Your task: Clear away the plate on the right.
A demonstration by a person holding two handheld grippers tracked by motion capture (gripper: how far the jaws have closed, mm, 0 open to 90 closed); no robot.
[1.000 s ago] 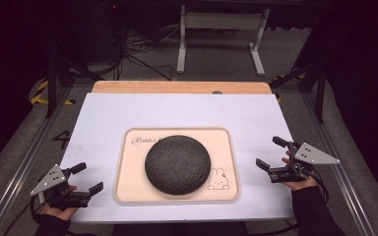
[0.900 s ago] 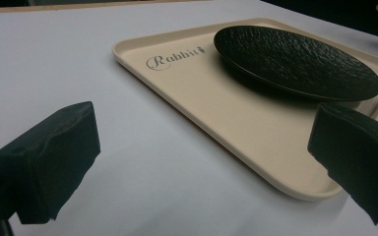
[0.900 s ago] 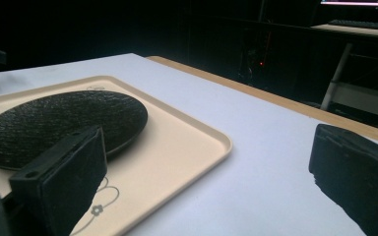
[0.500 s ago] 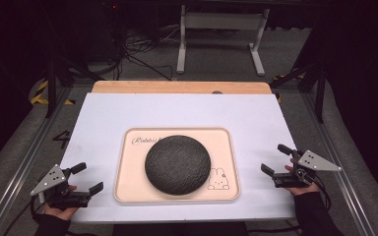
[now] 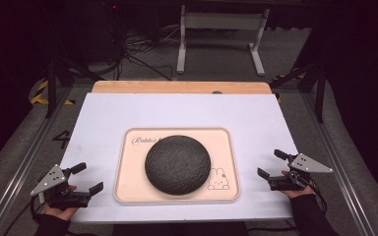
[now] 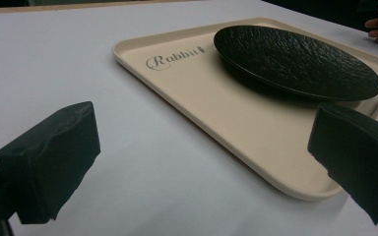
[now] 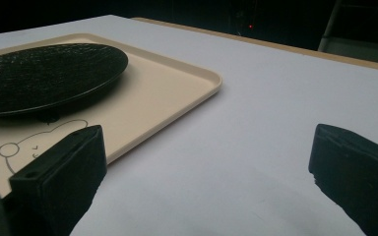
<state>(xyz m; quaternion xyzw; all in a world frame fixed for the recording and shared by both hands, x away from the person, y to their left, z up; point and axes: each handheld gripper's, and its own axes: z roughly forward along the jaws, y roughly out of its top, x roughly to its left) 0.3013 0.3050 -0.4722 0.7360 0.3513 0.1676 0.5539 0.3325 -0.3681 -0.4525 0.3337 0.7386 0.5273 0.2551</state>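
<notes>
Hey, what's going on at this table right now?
A person sits at a white table with a hand-held gripper in each hand. The left hand-held gripper and the right hand-held gripper are both open, hold nothing, and sit at either side of a cream tray. A dark textured plate lies in the middle of that tray, beside a small rabbit drawing. Neither gripper touches the tray or the plate at this moment.
</notes>
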